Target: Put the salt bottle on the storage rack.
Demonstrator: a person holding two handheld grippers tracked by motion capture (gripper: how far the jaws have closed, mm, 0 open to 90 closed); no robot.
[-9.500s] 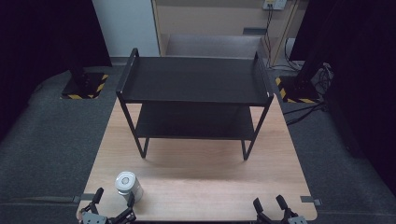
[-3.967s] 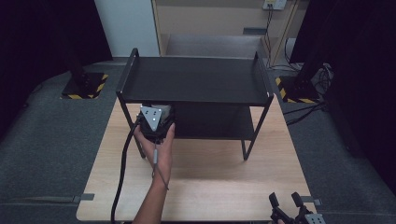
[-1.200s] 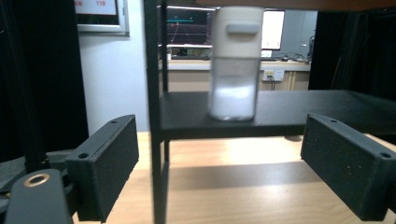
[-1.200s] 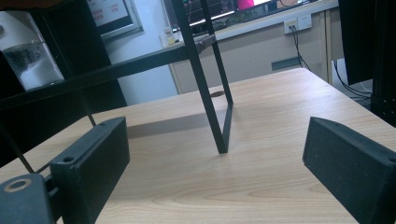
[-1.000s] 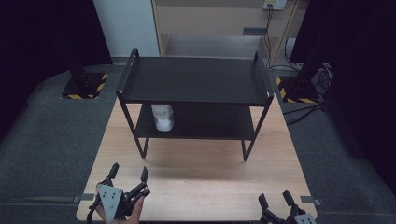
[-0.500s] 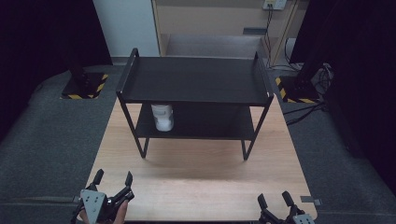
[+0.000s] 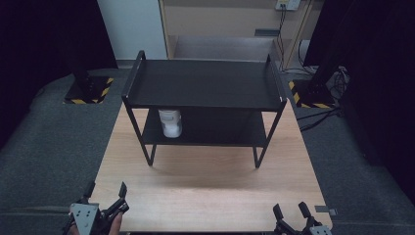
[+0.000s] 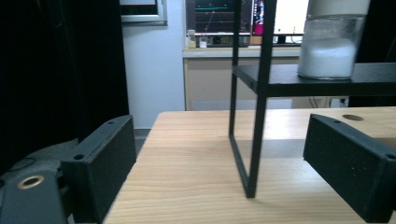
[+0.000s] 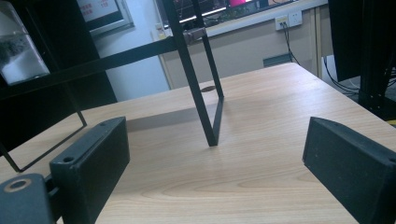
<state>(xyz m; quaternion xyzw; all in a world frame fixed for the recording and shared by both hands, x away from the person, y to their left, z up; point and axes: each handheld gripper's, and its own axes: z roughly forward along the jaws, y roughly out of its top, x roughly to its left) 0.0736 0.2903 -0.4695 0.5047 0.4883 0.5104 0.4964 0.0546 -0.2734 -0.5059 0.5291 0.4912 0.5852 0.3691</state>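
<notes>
One jar (image 7: 171,122) stands upright on the lower shelf of a black two-tier metal rack (image 7: 203,84), toward the rack's left end in the high view. The jar is clear with a pale lid, and in the left gripper view (image 8: 332,39) it is seen partly filled with a white powder that clings in a frosty film to the glass above the fill line. The rack sits on the far half of a light wooden table (image 7: 210,188), its thin black legs resting on the bare wood grain. The left gripper (image 7: 105,196) sits at the table's near left corner, well apart from the jar; its jaws have just been opening and stand spread wide with nothing between them. The right gripper (image 7: 289,211) sits at the near right corner, its jaws likewise spread and empty. Around the table lies grey carpet (image 7: 54,142), with black stands on yellow-and-black striped bases (image 7: 88,93) to either side and dark curtains beyond them. Behind the rack are a pale wall and a beige counter with a wall socket and trailing cables (image 7: 323,117). The left gripper view also shows lit monitor screens (image 8: 212,21) above that counter.
</notes>
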